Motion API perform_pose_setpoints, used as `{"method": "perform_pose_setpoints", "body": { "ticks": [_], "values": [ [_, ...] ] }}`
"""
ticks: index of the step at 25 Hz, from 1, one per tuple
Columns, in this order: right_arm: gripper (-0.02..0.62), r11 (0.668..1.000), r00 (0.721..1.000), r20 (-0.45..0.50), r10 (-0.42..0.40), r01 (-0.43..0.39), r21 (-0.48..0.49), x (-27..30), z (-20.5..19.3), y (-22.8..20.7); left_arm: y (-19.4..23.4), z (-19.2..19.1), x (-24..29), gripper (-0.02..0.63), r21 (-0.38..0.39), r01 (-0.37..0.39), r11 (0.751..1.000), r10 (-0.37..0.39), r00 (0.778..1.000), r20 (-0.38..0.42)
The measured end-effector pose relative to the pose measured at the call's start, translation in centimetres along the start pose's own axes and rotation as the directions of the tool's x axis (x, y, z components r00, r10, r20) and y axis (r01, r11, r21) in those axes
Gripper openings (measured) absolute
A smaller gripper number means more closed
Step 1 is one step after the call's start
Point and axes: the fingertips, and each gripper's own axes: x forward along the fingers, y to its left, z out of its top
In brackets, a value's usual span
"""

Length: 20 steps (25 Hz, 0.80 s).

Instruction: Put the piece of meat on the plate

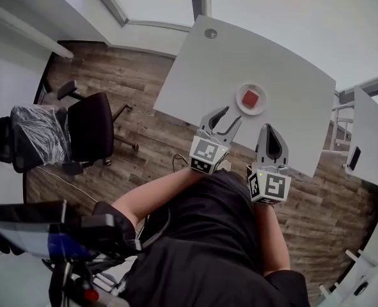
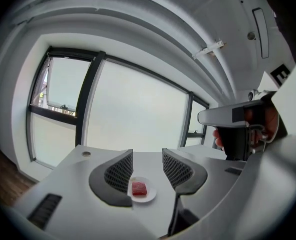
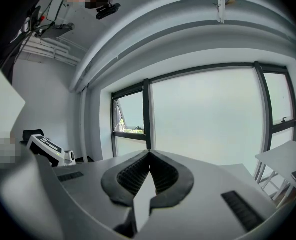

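A red piece of meat (image 1: pixel 251 98) lies on a small white plate (image 1: pixel 243 105) on the white table (image 1: pixel 195 75). In the left gripper view the meat (image 2: pixel 138 188) and plate (image 2: pixel 149 196) sit beyond the jaws, seen between them. My left gripper (image 1: pixel 226 120) hangs open near the table's near edge, short of the plate, with nothing between its jaws. My right gripper (image 1: pixel 271 141) is held beside it to the right, jaws shut with their tips touching and nothing held (image 3: pixel 148 156).
A black office chair (image 1: pixel 86 130) stands on the wooden floor left of the table. A second white table (image 1: pixel 371 139) is at the right. A round grommet (image 1: pixel 210 33) sits at the table's far end. Large windows (image 2: pixel 132 114) face the table.
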Motion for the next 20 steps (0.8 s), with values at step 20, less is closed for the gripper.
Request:
{"method": "perform_pose_setpoints", "body": {
  "ticks": [20],
  "values": [
    [0.006, 0.993, 0.993, -0.006, 0.118, -0.118, -0.006, -1.1, -0.2, 1.0, 0.4, 3.8, -4.7, 0.190, -0.036, -0.134, 0.990, 0.137, 0.984, 0.111]
  ]
}}
